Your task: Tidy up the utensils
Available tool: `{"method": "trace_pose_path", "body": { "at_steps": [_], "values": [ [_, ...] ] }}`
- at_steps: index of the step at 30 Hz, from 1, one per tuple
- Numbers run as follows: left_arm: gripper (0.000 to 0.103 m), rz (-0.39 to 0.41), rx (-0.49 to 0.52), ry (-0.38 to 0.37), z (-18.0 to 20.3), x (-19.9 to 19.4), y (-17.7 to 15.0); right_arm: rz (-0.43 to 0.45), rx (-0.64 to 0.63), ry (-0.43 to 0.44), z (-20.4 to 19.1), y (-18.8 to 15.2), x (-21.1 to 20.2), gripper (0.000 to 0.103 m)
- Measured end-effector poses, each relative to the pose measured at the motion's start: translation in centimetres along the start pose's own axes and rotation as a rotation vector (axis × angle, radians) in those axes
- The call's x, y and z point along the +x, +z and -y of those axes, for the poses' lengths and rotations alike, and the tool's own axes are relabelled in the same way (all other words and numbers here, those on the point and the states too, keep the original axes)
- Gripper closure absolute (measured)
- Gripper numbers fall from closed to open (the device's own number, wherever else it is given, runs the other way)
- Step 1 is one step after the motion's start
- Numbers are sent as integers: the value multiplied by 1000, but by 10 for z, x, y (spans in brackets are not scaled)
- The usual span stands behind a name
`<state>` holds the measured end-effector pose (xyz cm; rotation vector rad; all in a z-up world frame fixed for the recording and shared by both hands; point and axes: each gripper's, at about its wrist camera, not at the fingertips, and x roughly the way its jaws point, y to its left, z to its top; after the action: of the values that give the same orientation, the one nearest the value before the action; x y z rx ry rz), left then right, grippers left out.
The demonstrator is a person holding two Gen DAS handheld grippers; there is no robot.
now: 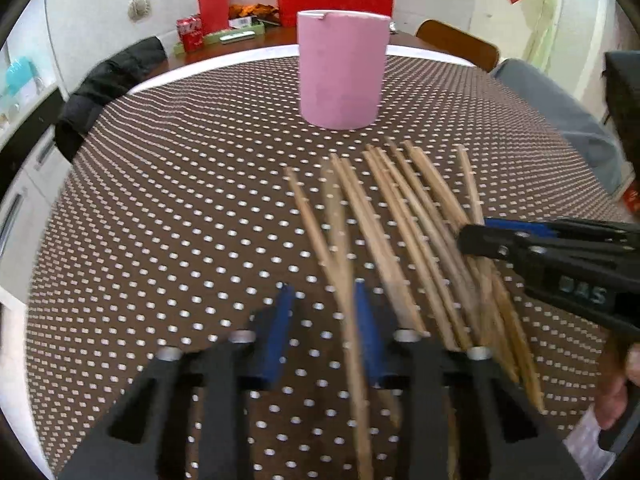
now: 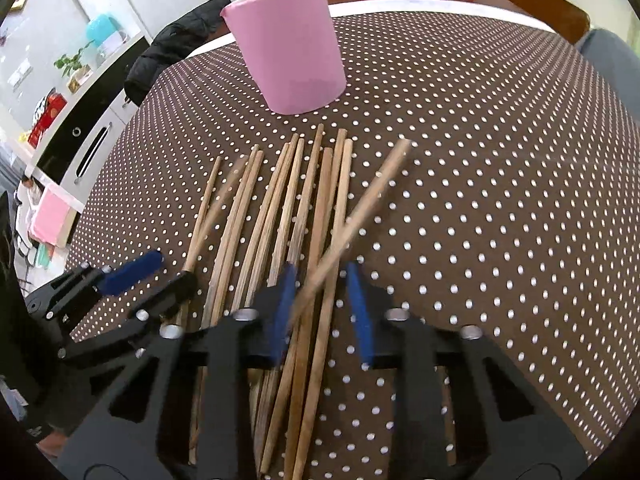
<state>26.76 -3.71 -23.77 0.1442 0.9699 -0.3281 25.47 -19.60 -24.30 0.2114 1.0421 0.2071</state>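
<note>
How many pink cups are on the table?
1. The pink cup stands upright on the dotted tablecloth, just beyond the far tips of the chopsticks. No other cup shows in either view.

Raised lettering "DAS" on the black body of the right gripper (image 1: 472, 236), seen in the left wrist view, other wall papers and red packaging illegible

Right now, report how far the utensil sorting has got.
Done: nothing visible; the rim of the pink cup shows no chopsticks. In hand: both the left gripper and right gripper are open, each around a blurred stick. Left: the whole spread of chopsticks on the table.
</note>
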Motion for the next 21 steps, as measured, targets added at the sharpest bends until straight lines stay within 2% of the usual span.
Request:
{"method": "trace_pose_path", "body": {
  "at_steps": [1, 2, 3, 13, 21],
  "values": [
    [91, 2, -4, -12, -1, 0, -1, 2, -9, 12, -1, 0, -1, 87],
    [94, 3, -7, -18, -1, 0, -1, 5, -14, 14, -3, 0, -1, 91],
    [94, 5, -12, -16, -2, -1, -2, 10, -21, 18, -3, 0, -3, 96],
    [94, 4, -48, -5, -17, -4, -12, 21, -31, 58, 5, -11, -19, 96],
    [94, 0, -37, 9, -19, 1, -5, -15, -96, 19, 2, -16, -13, 96]
  ]
}}
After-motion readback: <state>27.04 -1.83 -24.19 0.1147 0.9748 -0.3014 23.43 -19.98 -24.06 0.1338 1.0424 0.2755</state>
